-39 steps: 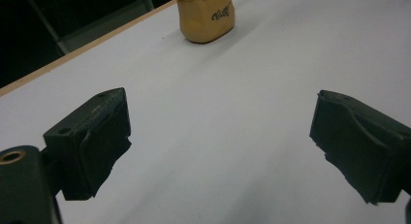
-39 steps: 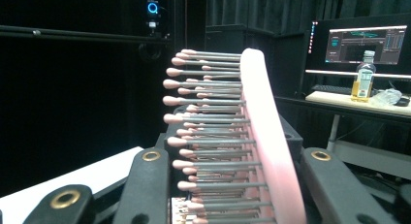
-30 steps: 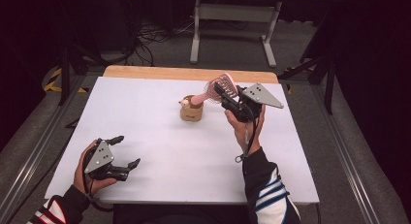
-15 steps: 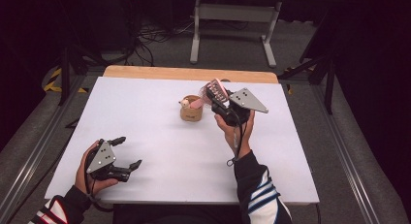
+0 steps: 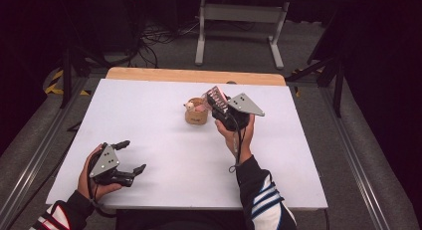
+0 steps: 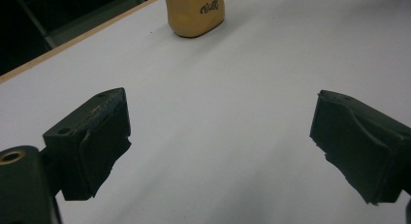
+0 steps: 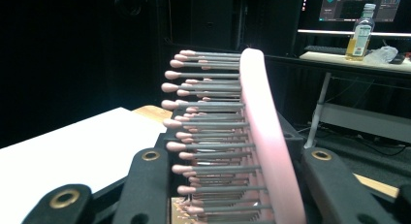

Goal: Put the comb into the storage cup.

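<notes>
A pink hairbrush with grey, pink-tipped bristles is clamped by its head in my right gripper, which is shut on it. The brush's pink handle slants down to the left into the mouth of a small tan cup standing at the table's middle back. The right gripper view looks along the brush's pink back between the two black jaws. My left gripper rests open near the front left of the white table, with nothing between its fingers. The tan cup stands far ahead of it.
A wooden strip runs along the table's far edge. A grey metal stand and cables are on the floor behind. A yellow bottle stands on a distant desk.
My right hand has carried the hairbrush down and to the left, bringing its handle to the cup. The left hand has stayed where it was.
</notes>
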### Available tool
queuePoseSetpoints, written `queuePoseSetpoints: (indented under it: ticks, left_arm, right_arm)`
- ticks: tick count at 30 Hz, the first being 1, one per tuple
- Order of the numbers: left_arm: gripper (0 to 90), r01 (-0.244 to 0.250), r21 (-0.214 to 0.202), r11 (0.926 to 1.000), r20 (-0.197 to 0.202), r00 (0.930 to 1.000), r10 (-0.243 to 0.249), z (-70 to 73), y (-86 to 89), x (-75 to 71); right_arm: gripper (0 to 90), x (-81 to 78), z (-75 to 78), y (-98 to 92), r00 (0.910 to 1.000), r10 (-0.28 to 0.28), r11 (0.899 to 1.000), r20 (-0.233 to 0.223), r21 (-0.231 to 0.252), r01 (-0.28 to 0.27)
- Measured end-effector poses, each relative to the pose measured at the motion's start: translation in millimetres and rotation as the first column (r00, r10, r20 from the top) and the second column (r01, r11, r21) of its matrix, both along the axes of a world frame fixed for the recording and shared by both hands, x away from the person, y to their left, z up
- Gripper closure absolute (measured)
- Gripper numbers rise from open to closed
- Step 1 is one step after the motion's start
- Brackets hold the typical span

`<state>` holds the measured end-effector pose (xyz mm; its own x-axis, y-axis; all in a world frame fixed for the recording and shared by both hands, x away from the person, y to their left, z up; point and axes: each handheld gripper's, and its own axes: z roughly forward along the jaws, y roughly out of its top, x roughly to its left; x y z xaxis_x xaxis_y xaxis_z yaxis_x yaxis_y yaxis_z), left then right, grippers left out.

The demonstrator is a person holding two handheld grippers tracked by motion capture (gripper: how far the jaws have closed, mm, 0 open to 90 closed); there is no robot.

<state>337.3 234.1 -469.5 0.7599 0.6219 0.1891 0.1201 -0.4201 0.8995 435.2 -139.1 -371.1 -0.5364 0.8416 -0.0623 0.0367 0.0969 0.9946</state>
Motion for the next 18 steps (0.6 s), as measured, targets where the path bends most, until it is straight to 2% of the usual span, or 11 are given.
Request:
queuePoseSetpoints:
  ticks: [9,18]
  left_arm:
    - [8.4,0.002,0.004,1.0,0.001,1.0,-0.002,0.3,-0.2,-0.4]
    - [8.4,0.001,0.005,1.0,0.003,1.0,-0.001,0.9,-1.6,-0.8]
  right_arm:
    - [61.8,5.6,-7.0,0.6,0.9996,0.007,1.0,-0.027,0.004,-0.007]
    - [61.1,7.1,-13.8,2.7,0.9985,0.016,1.0,-0.052,-0.014,-0.017]
